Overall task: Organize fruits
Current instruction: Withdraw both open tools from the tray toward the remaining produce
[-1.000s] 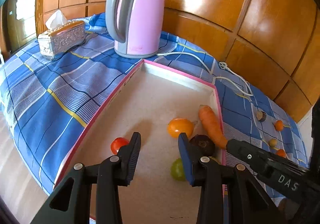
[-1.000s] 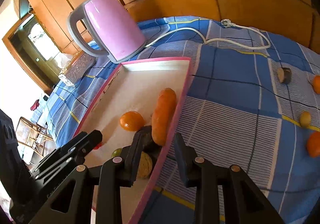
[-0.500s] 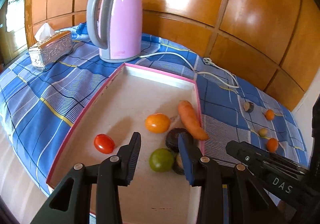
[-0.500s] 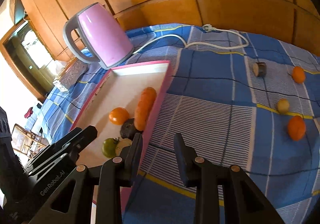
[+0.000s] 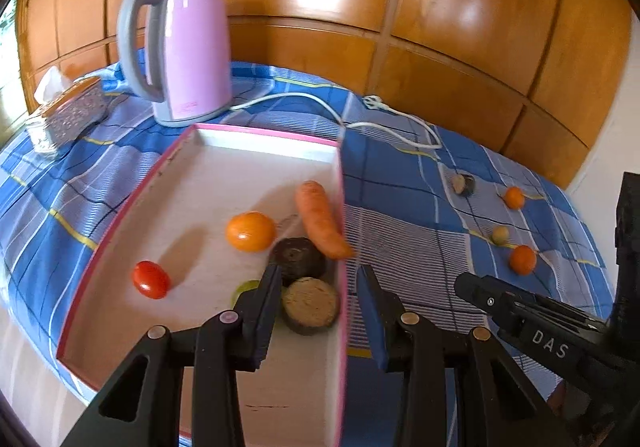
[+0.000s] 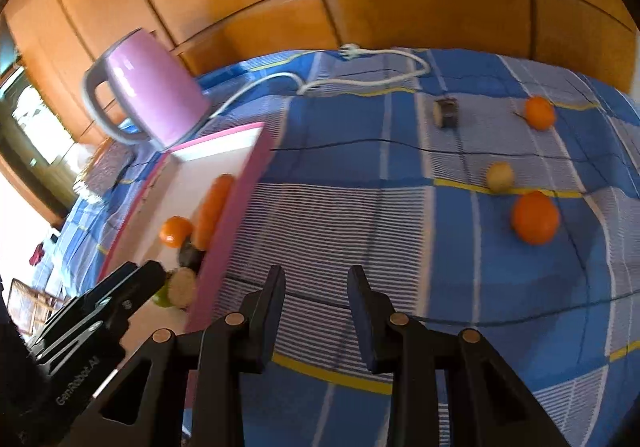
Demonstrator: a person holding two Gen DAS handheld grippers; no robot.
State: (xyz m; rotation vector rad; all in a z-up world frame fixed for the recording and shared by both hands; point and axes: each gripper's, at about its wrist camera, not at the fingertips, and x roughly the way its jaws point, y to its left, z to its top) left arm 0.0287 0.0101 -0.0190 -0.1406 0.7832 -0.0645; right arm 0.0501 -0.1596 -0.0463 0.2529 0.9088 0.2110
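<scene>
Fruits — four loose pieces right of the pink tray (image 6: pixel 236 183) — await collection; both tongs, right (image 6: pixel 316 311) and left (image 5: pixel 320 311), hang empty, slightly parted, needing wider opening.

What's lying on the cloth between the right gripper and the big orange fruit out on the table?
Nothing: in the right wrist view, only bare blue checked tablecloth lies between the empty right gripper and the large orange fruit.

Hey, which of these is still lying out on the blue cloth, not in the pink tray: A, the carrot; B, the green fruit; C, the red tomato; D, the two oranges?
D: the two oranges lie on the cloth, while the other three are inside the tray.
</scene>
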